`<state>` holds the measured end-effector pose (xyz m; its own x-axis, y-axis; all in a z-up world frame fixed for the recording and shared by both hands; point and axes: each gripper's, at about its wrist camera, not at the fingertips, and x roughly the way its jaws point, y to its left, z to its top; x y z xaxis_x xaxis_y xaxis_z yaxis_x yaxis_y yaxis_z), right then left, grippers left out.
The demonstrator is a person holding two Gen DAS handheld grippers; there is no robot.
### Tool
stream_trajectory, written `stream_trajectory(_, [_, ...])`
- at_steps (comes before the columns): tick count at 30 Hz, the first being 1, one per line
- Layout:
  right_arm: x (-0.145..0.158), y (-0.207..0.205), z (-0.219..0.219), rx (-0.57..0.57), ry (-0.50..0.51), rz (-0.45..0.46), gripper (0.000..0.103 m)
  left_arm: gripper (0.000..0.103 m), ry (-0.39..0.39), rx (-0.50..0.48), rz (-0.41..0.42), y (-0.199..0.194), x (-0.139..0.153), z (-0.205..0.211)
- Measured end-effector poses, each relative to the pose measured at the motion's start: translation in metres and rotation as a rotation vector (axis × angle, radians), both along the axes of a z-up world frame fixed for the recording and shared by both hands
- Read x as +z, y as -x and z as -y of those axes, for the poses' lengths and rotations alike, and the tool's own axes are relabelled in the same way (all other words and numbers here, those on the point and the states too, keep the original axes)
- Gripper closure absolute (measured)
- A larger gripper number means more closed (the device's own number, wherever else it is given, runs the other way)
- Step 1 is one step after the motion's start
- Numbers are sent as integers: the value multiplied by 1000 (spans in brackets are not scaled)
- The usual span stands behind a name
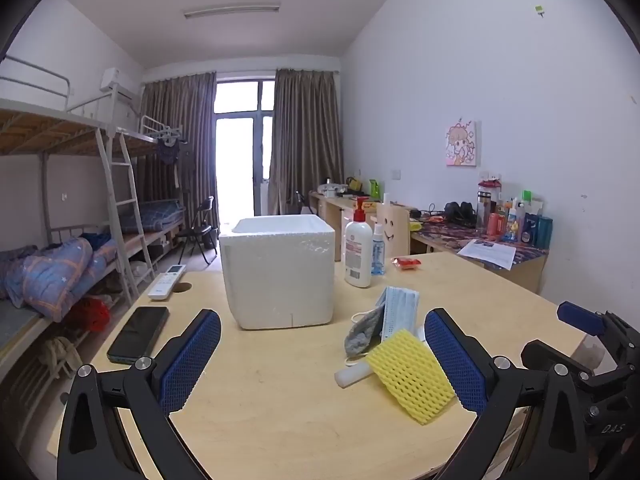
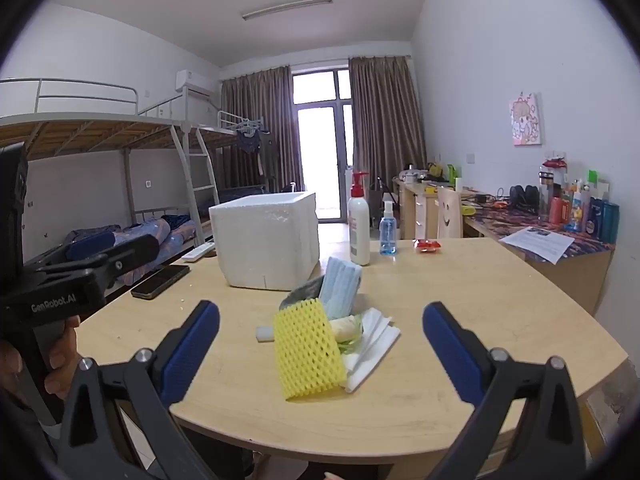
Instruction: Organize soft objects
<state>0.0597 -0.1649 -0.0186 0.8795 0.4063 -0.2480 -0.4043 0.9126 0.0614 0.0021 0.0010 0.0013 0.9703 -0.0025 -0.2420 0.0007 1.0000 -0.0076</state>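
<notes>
- The left gripper (image 1: 322, 354) is hovering low over the pale wooden tabletop (image 1: 280, 412) with its blue-padded black jaws spread wide and nothing between the pads.
- The right gripper (image 2: 321, 340) is standing just as wide apart and empty; in its view the left tool's black body, reading "GenRobot.AI", is sitting at the left edge, held by a hand (image 2: 60, 354).
- The table has a curved near edge and is standing in a dorm room with metal bunk beds (image 1: 60, 140) to the left of the claws, brown curtains (image 1: 306, 140) around a bright glass door straight ahead, and a cluttered desk along the white wall to the right.
- The yellow foam mesh fruit sleeve (image 2: 310, 354) is lying in front of the right claw, between its jaws in view, its long axis running away from the claw and leaning slightly left.
- Just beyond it, a pale blue pleated face mask (image 2: 340, 286) is standing upright against a grey cloth piece (image 2: 300, 294), with folded white tissue (image 2: 376, 340) to the right.
- The white foam box (image 1: 280, 276), open at the top, is sitting farther ahead, with a white pump bottle (image 1: 358, 248) with a red pump and a small blue spray bottle (image 1: 378, 250) to its right; their labels are too small to read.
- A black phone (image 1: 138, 334) and a white remote (image 1: 167, 282) are lying ahead of the left claw's left jaw.
</notes>
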Motion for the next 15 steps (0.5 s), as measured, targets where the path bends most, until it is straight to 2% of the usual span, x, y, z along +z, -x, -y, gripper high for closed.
stream_trajectory(15, [5,3,-3,0,0,4,0,1,-6,22,7,0,-2,-3])
